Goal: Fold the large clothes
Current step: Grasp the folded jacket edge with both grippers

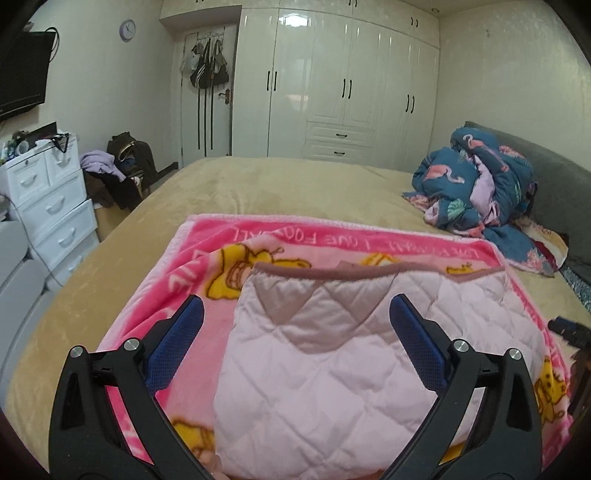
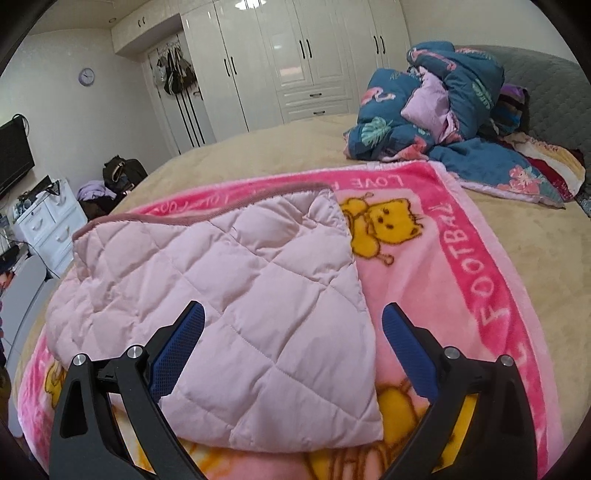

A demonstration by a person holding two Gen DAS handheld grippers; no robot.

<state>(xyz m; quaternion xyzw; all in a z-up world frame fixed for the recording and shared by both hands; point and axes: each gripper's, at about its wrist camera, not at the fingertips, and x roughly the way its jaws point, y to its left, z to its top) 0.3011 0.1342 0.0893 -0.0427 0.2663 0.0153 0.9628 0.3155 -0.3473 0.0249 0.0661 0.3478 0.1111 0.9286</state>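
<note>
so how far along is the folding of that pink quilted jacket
Done: the pink quilted jacket already lies as a compact folded rectangle on the pink cartoon blanket, edges fairly squared. In hand: nothing; the left gripper and right gripper are both open above the jacket. Left: possibly one more fold or some smoothing. The flamingo-print duvet is bundled up, unfolded, further back on the bed.

I count two grippers: my left gripper point(image 1: 295, 321) and my right gripper point(image 2: 293, 328), each with two blue-padded fingers spread apart. One pale pink quilted garment point(image 1: 332, 369) lies folded on one pink cartoon blanket point(image 1: 207, 258). One tan bed point(image 1: 258, 181) carries both. One bundled flamingo-print quilt point(image 1: 476, 184) sits near the headboard. One wall clock point(image 1: 127, 29), one wall-mounted television point(image 1: 22, 74), one white drawer unit point(image 1: 51, 206).
</note>
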